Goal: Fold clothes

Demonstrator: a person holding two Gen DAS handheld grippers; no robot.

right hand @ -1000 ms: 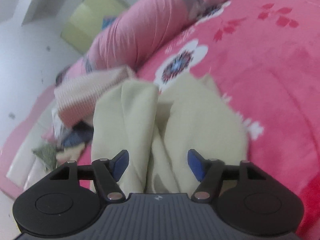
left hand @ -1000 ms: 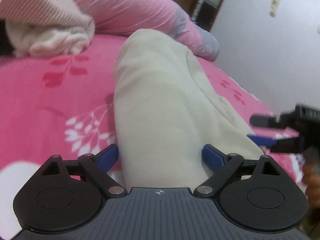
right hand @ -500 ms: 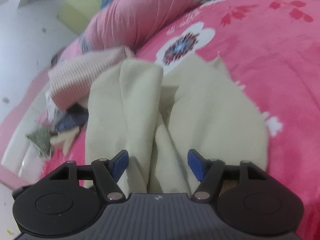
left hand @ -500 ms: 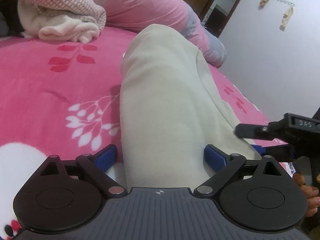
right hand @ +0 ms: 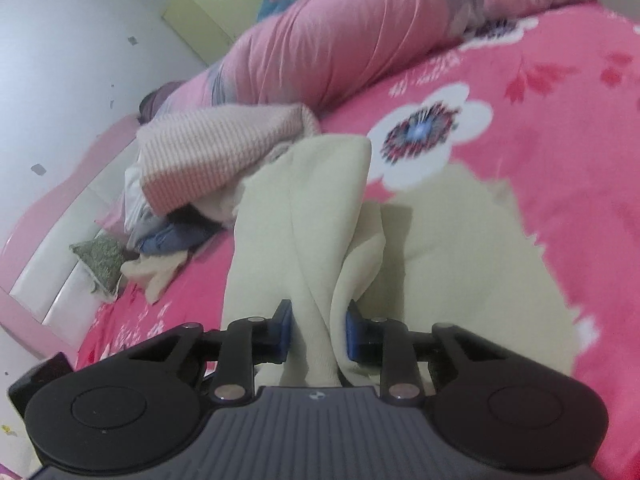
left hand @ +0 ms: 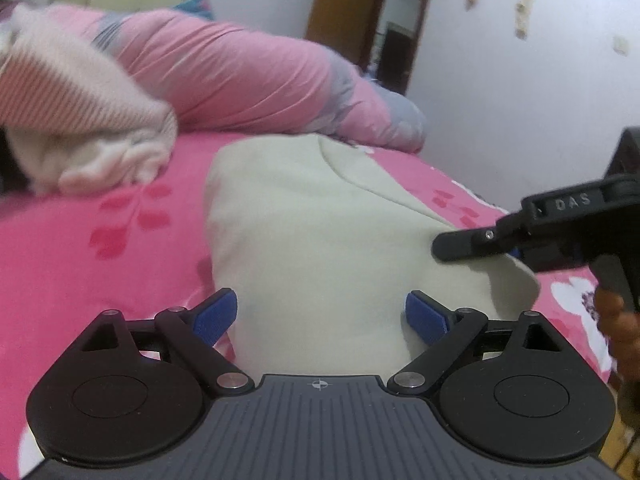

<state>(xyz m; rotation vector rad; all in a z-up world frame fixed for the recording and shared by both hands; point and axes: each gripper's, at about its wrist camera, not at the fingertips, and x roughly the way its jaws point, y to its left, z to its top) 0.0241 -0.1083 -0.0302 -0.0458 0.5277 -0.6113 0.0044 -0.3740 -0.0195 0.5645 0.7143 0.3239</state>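
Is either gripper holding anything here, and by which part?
The right gripper is shut on a bunched fold of the cream garment. The left gripper is open astride it, gripping nothing.

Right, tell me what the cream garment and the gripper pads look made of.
Cream garment: soft matte fabric, likely knit or fleece; it drapes in rounded folds without shine. Pads: blue, probably rubber or textured plastic; the surface looks finely dotted, though blur leaves it open.

Garment: I see a pale cream soft fabric garment (left hand: 320, 240), (right hand: 460, 260), partly folded.
Place: it lies on the pink floral bed cover.
Pose: one bunched fold stands raised, pinched between my right claw (right hand: 318, 330) pads; the rest lies flat.
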